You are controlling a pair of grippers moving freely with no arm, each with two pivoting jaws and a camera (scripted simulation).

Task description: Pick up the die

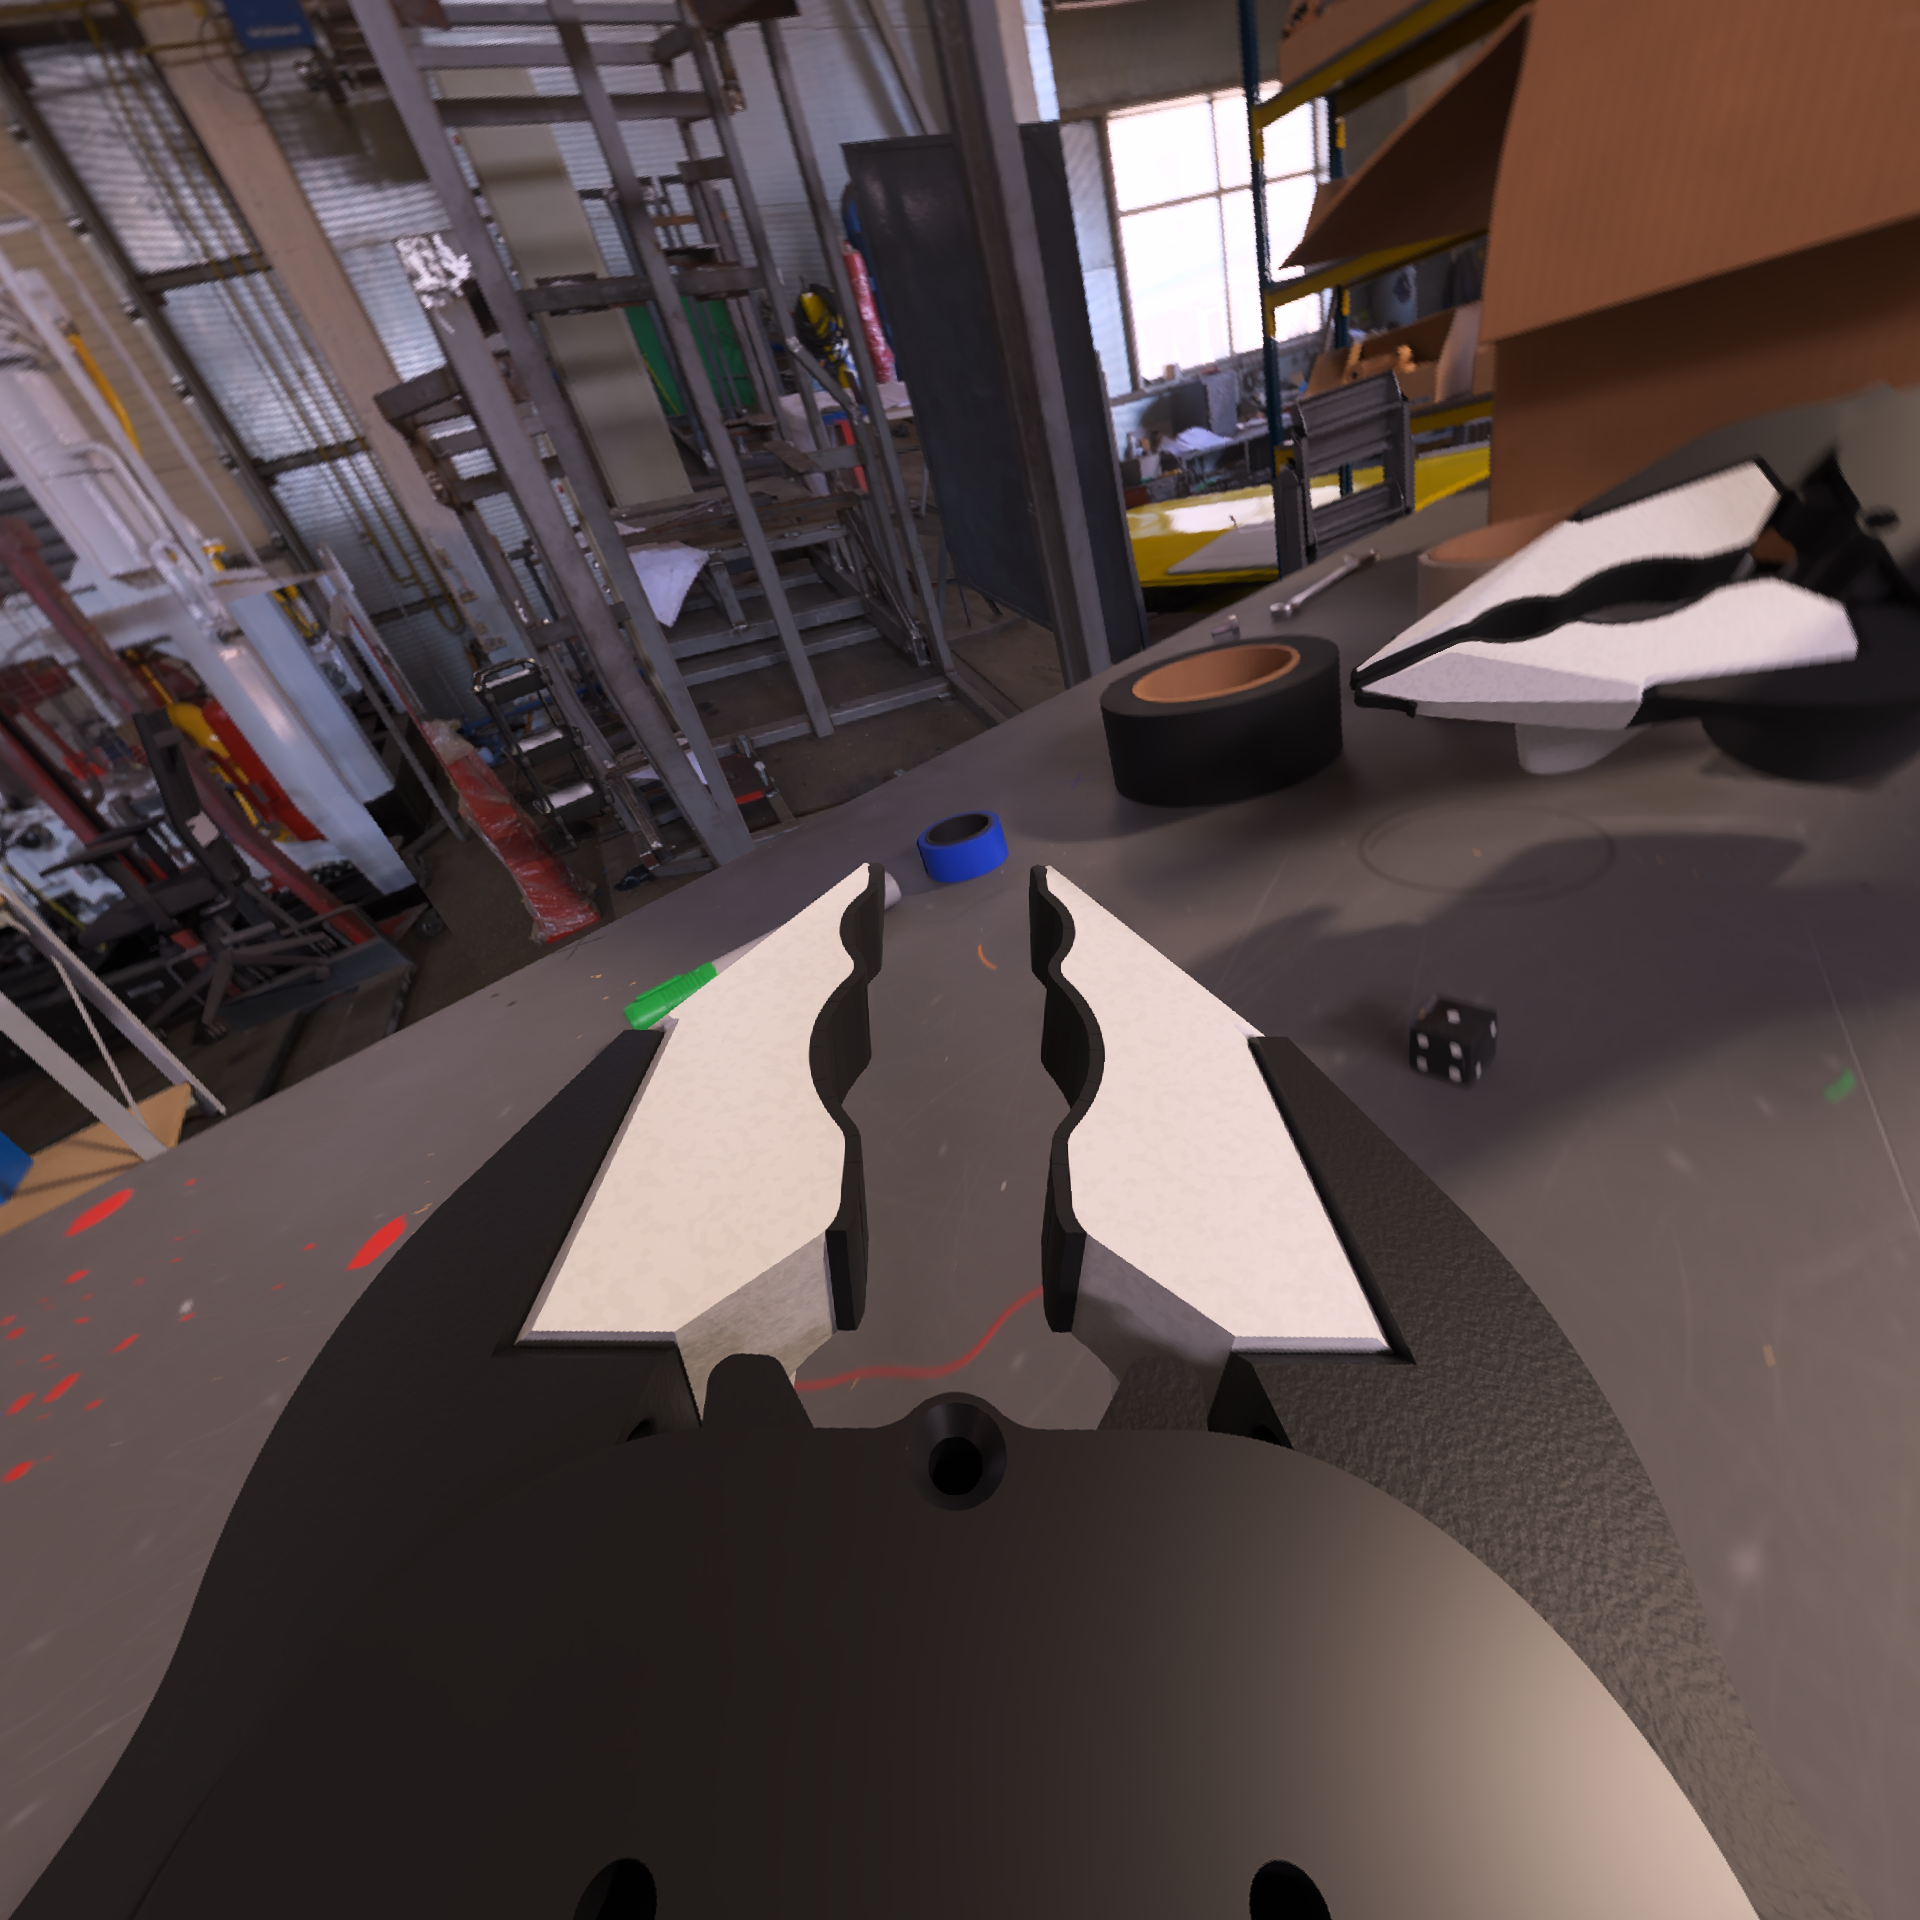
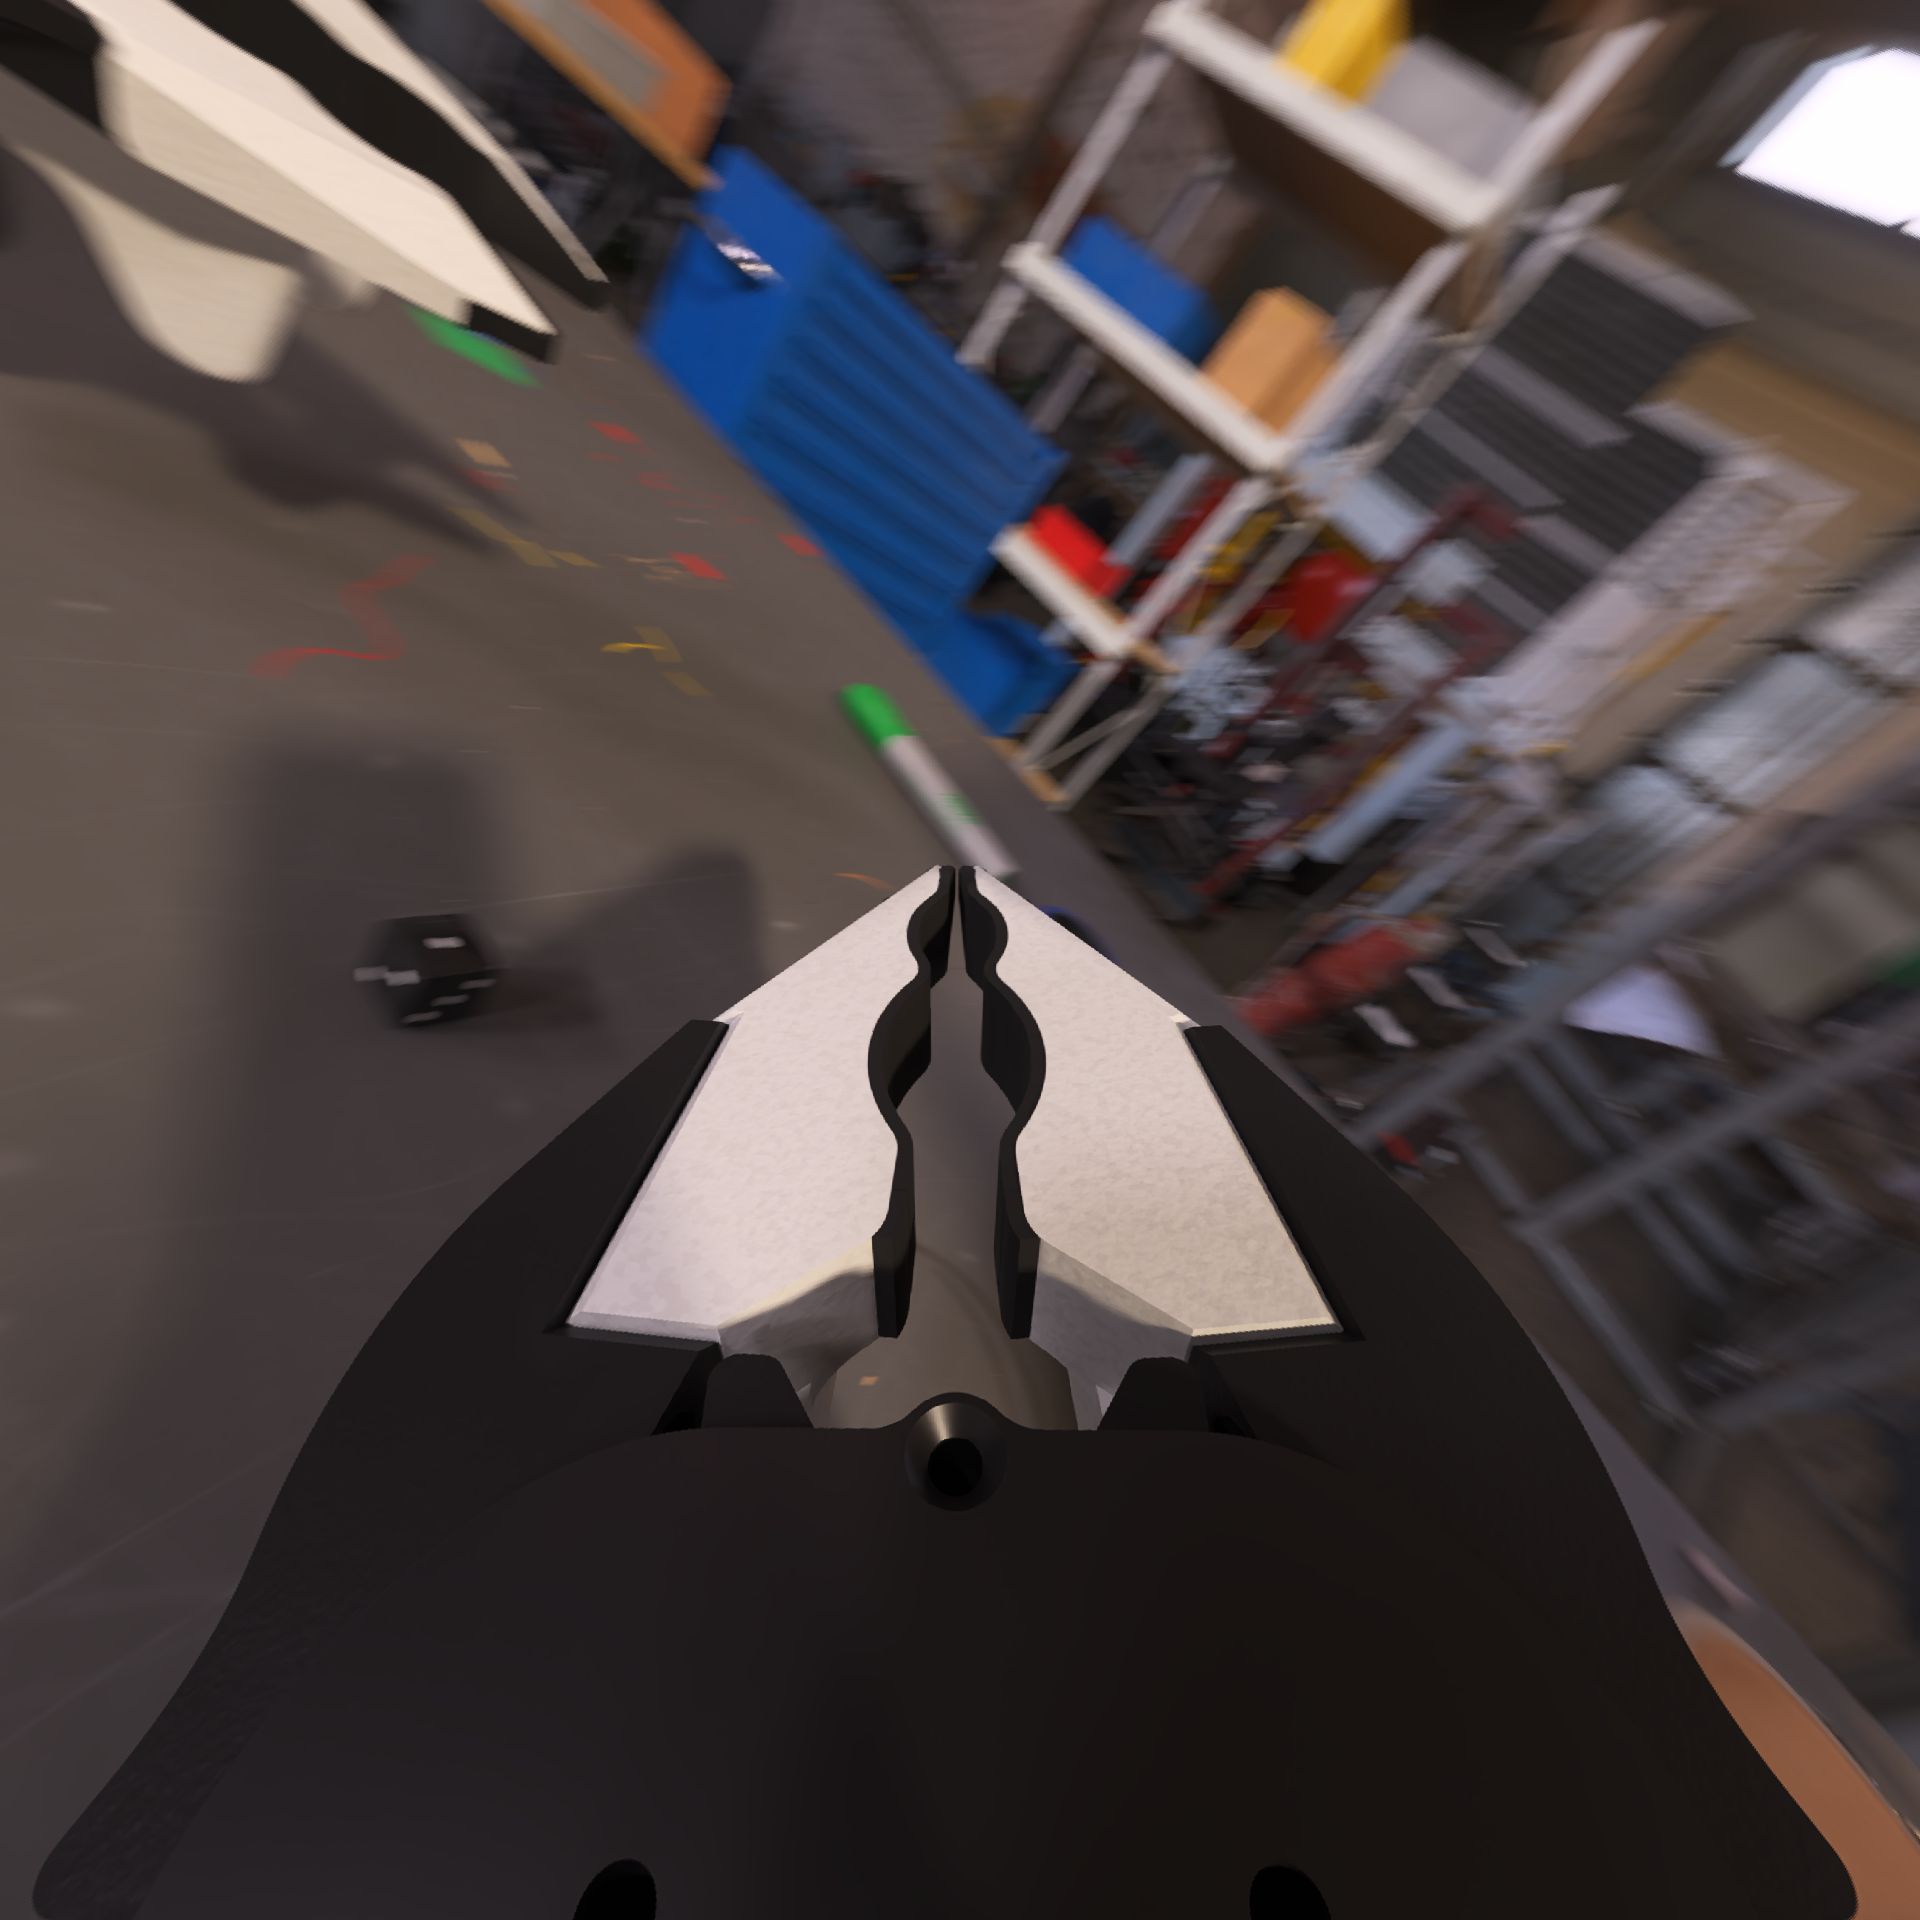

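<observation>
The die (image 1: 1452,1042) is black with white pips and sits on the grey table, to the right of my left gripper (image 1: 951,878). My left gripper is open and empty above the table. The die also shows in the right wrist view (image 2: 426,969), blurred, to the left of my right gripper (image 2: 956,873). My right gripper is shut with its tips touching and holds nothing. It also shows in the left wrist view (image 1: 1371,684), hovering beyond the die at the right. The left gripper shows at the top left of the right wrist view (image 2: 520,301).
A large black tape roll (image 1: 1221,717) and a small blue tape roll (image 1: 962,844) lie past the grippers. A green-capped marker (image 1: 675,994) lies near the table's edge, also in the right wrist view (image 2: 914,769). A cardboard box (image 1: 1704,260) and a wrench (image 1: 1320,587) stand at the back right.
</observation>
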